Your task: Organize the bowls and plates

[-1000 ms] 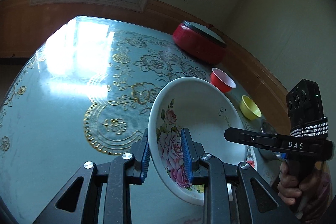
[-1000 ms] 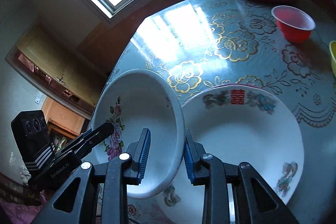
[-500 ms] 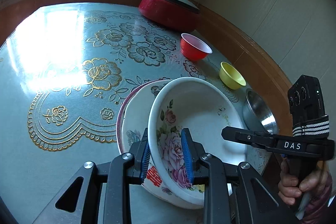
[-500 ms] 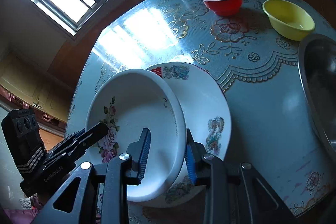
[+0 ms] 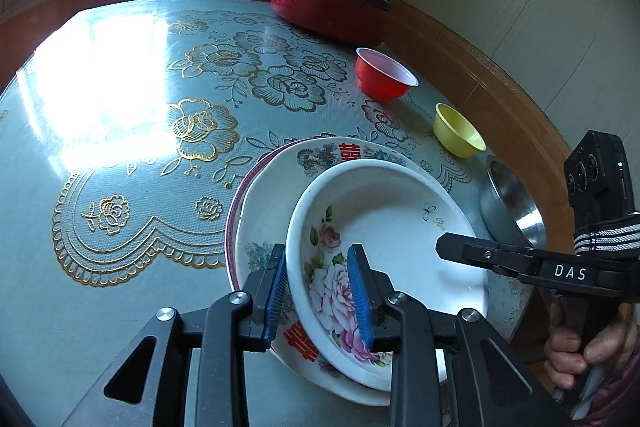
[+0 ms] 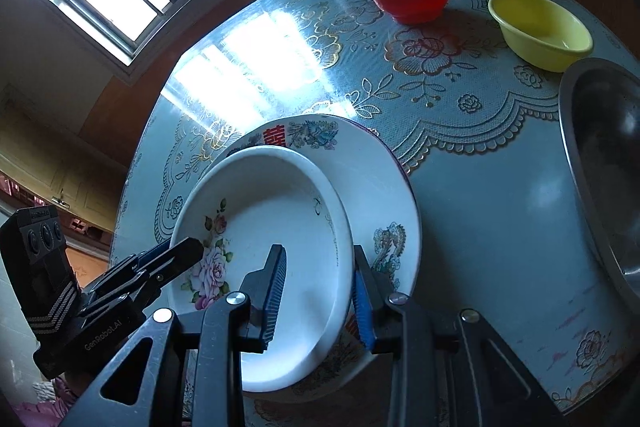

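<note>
A white floral bowl sits tilted on top of a larger white plate with red characters, near the table's front edge. My left gripper is shut on the bowl's left rim. My right gripper is shut on the bowl's right rim; the bowl and plate show there too. A darker rimmed plate edge peeks from under the white plate.
A red bowl, a yellow bowl and a steel bowl stand to the right. A red lidded pot is at the back. The flowered tablecloth stretches left. A wall runs along the right.
Both grippers have carried the floral bowl down and over the white plate; it went from held up in the air to lying on the plate.
</note>
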